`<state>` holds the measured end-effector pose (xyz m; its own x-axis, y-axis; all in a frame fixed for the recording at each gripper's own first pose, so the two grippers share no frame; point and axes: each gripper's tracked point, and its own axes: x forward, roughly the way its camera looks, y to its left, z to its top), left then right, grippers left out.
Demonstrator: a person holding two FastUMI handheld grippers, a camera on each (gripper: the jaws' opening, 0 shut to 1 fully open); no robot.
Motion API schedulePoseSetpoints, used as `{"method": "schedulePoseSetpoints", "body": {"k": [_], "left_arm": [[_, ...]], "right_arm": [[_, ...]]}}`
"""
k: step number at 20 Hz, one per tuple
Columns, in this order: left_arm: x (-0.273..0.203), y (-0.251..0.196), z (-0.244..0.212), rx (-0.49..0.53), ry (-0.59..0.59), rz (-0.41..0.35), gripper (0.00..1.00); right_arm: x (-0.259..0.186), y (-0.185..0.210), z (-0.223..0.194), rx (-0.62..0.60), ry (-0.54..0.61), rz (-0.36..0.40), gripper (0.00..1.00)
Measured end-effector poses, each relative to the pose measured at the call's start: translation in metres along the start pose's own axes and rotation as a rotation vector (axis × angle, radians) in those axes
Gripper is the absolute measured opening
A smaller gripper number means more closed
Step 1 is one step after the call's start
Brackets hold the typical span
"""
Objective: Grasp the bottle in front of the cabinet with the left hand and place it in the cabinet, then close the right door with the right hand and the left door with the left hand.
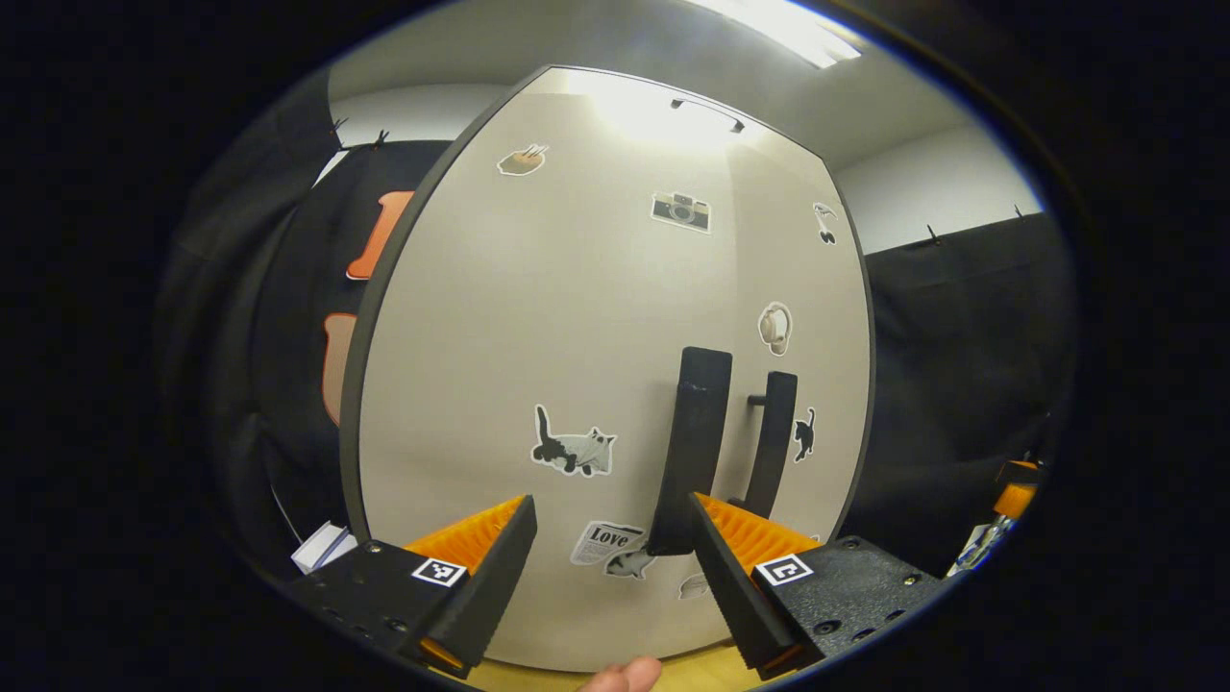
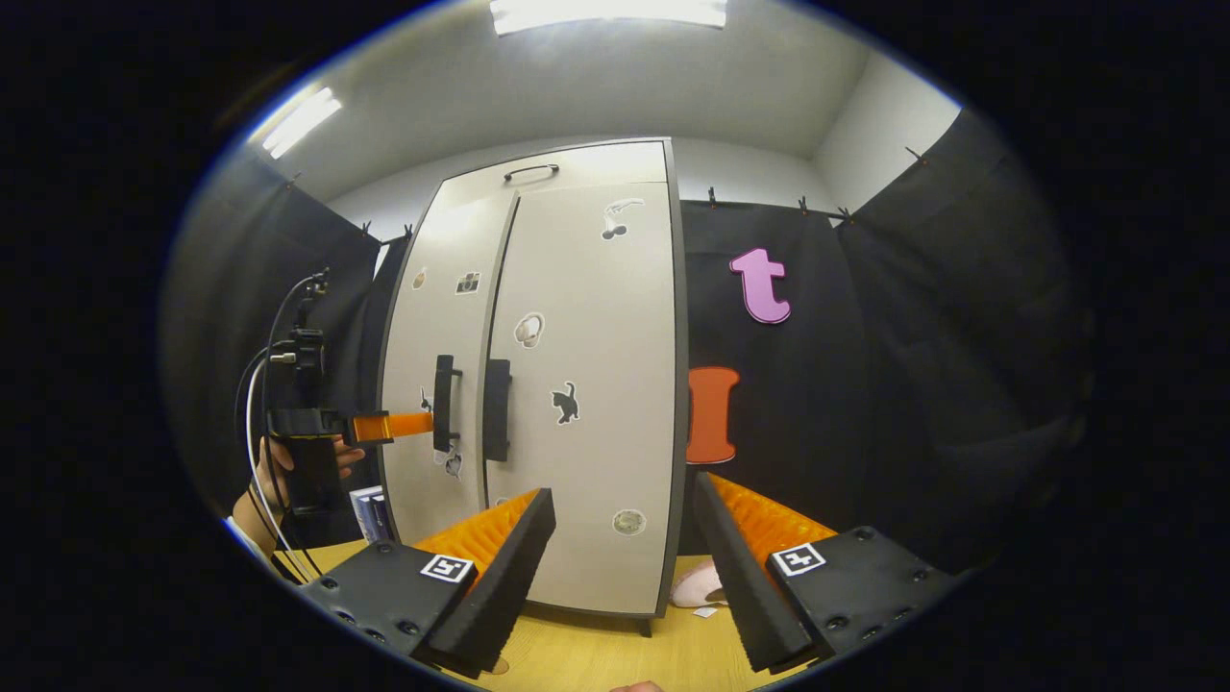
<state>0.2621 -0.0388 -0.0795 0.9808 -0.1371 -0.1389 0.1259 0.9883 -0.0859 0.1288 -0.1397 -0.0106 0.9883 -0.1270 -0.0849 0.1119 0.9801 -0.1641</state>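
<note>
The pale cabinet [image 2: 577,384], covered in stickers, stands on the table with both doors looking shut or nearly so. In the left gripper view its left door [image 1: 577,317] is very close. Two black handles sit side by side, the left door's handle [image 1: 694,442] and the right door's handle [image 1: 774,437]. My left gripper [image 1: 610,509] is open, and its right fingertip is level with the foot of the left door's handle. In the right gripper view the left gripper [image 2: 389,425] reaches sideways to that handle [image 2: 443,404]. My right gripper [image 2: 625,495] is open, well back from the cabinet, holding nothing.
The cabinet rests on a wooden tabletop [image 2: 596,663]. A small pinkish object [image 2: 697,586] lies by its right foot. A white and blue box [image 2: 370,514] sits to its left. A person's hand [image 2: 259,519] and cables hold the left gripper. Black cloth walls surround the booth.
</note>
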Motion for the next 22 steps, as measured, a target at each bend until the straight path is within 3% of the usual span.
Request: {"method": "schedulePoseSetpoints", "body": {"k": [2,3,5,9,16,22], "left_arm": [[-0.017,-0.002,0.001,-0.004,0.004,-0.008,0.94],[-0.025,-0.004,0.004,-0.004,0.002,-0.013,0.94],[-0.042,-0.006,0.01,0.006,-0.01,-0.023,0.94],[-0.077,-0.007,0.018,0.018,-0.022,-0.027,0.94],[-0.121,0.024,0.029,0.07,-0.06,0.072,0.94],[-0.131,0.047,0.032,0.093,-0.076,0.138,0.94]], "right_arm": [[0.003,0.005,-0.002,0.005,0.009,0.015,0.97],[0.004,0.008,-0.004,0.008,0.012,0.023,0.92],[0.008,0.011,-0.004,0.011,0.011,0.029,0.97],[0.016,0.02,-0.004,0.04,0.028,0.049,0.97],[0.022,0.022,-0.006,0.065,0.062,0.06,0.97],[0.025,0.014,-0.001,0.059,0.046,0.04,0.97]]}}
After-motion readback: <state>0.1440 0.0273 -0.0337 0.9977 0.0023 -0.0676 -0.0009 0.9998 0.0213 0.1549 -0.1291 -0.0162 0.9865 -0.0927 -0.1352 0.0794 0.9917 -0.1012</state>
